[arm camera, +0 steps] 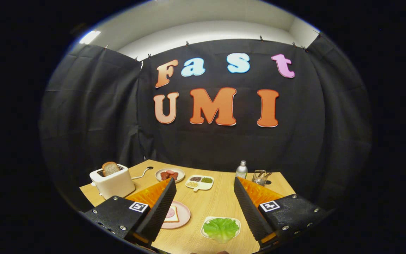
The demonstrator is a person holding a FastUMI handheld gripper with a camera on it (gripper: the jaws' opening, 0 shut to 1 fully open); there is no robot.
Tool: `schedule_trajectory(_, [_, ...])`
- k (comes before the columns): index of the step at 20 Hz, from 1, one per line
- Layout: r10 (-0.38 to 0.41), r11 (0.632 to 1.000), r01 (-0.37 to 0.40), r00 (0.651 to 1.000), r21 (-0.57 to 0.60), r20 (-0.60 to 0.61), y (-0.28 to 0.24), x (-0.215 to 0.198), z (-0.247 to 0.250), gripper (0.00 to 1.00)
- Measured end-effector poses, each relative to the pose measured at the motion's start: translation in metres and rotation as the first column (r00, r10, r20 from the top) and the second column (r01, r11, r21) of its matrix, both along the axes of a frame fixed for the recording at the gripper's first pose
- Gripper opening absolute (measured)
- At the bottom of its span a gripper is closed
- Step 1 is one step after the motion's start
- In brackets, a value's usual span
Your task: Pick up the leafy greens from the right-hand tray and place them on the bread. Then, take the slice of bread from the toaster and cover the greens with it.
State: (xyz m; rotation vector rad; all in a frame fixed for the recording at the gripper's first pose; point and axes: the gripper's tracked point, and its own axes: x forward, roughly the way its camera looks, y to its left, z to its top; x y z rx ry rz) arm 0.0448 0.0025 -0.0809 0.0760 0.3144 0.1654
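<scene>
Wooden table (220, 204), jaws wide apart above, lettuce (221, 228) between them

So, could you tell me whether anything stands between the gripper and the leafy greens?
Nothing visible does. The gripper is open, and the leafy greens lie uncovered on their white tray between the fingers, with bare table around them.

Table (217, 203) pale matt wood grain; toaster (113, 183) smooth glossy plastic; bottle (241, 170) shiny metal

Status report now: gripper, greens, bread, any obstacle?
Gripper open, above table, holding nothing. Leafy greens on tray between the fingers, untouched. Bread on pink plate; second slice in toaster. Nothing blocks the greens.
</scene>
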Motion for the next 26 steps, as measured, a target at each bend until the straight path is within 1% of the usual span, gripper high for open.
schedule_trajectory(2, [0.021, 1.0, -0.021, 0.999, -0.001, -0.049, 0.0, 0.005, -0.014, 0.99])
schedule_trajectory(4, [0.007, 1.0, -0.009, 0.996, -0.026, -0.084, -0.009, 0.012, -0.028, 0.99])
schedule_trajectory(6, [0.017, 0.999, -0.023, 0.993, -0.046, -0.114, -0.011, 0.017, -0.04, 0.99])
schedule_trajectory(8, [0.043, 0.997, -0.052, 0.985, -0.05, -0.169, -0.009, 0.019, -0.061, 0.99])
schedule_trajectory(9, [0.044, 0.997, -0.056, 0.979, -0.056, -0.198, -0.012, 0.019, -0.069, 0.99])
schedule_trajectory(11, [0.042, 0.996, -0.059, 0.973, -0.065, -0.228, -0.016, 0.022, -0.08, 0.99])
schedule_trajectory(14, [0.077, 0.993, -0.097, 0.955, -0.059, -0.286, -0.013, 0.026, -0.102, 0.99])
schedule_trajectory(20, [0.131, 0.987, -0.158, 0.891, -0.026, -0.435, -0.011, 0.027, -0.154, 0.99])
schedule_trajectory(23, [0.132, 0.983, -0.178, 0.843, -0.038, -0.521, -0.016, 0.027, -0.19, 0.99])
schedule_trajectory(25, [0.14, 0.979, -0.2, 0.799, -0.039, -0.585, -0.018, 0.022, -0.215, 0.99])
schedule_trajectory(26, [0.136, 0.978, -0.203, 0.783, -0.044, -0.607, -0.021, 0.022, -0.227, 0.99])
